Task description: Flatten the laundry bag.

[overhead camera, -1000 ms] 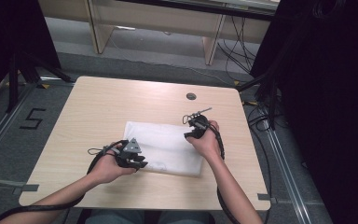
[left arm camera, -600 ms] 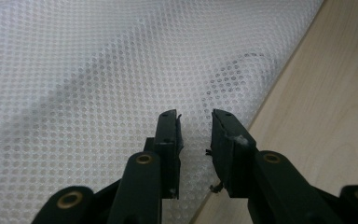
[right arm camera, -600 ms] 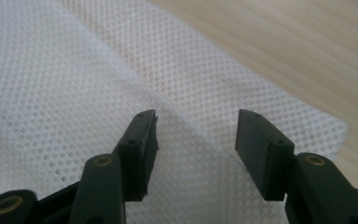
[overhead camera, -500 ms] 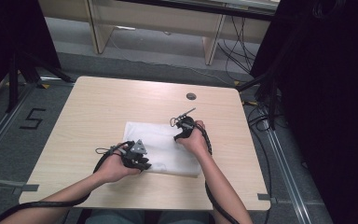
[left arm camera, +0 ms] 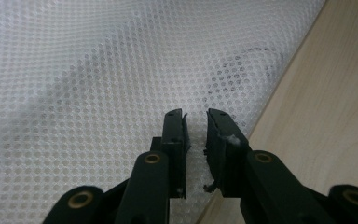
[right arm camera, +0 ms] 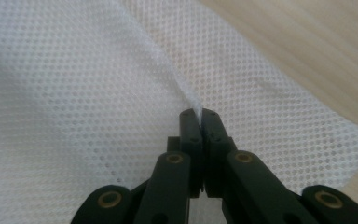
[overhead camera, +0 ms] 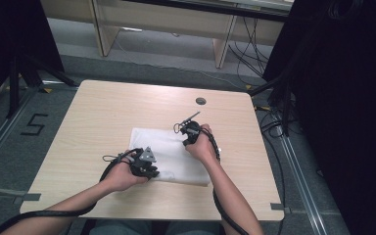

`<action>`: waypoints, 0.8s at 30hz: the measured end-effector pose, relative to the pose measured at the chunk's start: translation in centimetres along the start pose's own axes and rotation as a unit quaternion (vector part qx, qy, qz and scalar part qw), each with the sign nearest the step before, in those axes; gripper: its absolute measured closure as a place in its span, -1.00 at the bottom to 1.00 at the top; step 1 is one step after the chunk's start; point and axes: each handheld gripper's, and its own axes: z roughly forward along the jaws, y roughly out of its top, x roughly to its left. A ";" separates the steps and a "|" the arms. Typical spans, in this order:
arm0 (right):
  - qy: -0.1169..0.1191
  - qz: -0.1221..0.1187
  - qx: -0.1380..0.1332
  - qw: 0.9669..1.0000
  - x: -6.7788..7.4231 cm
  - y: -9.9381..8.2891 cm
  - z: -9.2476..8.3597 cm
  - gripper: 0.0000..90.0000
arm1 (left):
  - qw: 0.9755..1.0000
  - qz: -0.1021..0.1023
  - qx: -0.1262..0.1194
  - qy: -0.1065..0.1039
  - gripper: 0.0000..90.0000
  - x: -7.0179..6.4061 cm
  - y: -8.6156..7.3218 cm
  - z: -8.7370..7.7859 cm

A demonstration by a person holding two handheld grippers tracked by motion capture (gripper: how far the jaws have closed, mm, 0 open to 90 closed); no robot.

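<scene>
While the white mesh cloth (overhead camera: pixel 169 154) lies flat in the middle of the wooden table (overhead camera: pixel 103 112), both hands work on it. The cloth sits a bit nearer to the person's side of the table, and it looks folded into a neat block shape.

The right gripper (overhead camera: pixel 190 133) is at the far edge of the cloth, close to its far right corner. In the right gripper view, the right gripper (right arm camera: pixel 199 113) has just snapped its jaws together. They are pressed tight, and a little ridge of the mesh cloth (right arm camera: pixel 98 84) is pinched between the tips. The cloth pulls up into a small peak right where the jaws bite it. The bare table (right arm camera: pixel 307 51) shows past the cloth's edge.

The left gripper (overhead camera: pixel 149 169) is at the near edge of the cloth, by its near left corner. In the left gripper view, the left gripper (left arm camera: pixel 195 114) has been closing its jaws a bit more, but there is a narrow gap between them. The tips rest down on the mesh cloth (left arm camera: pixel 98 79), close to its edge. The pads do not squeeze the cloth. The wood of the table (left arm camera: pixel 335 93) runs along beside that edge.

A small round dark hole (overhead camera: pixel 200 101) sits in the table, well apart from the cloth, on the far side.
</scene>
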 end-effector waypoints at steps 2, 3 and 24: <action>0.000 -0.002 -0.014 1.000 0.1 0.1 -0.7 1.00 | 1.000 -0.001 0.000 -0.001 0.71 0.0 0.1 0.1; 0.001 -0.003 -0.018 1.000 0.1 0.2 -1.3 1.00 | 1.000 -0.001 0.001 -0.003 0.71 0.1 0.2 0.1; 0.026 0.003 -0.106 0.994 0.9 0.6 -6.3 1.00 | 0.998 -0.054 0.017 0.023 0.77 1.6 2.4 1.6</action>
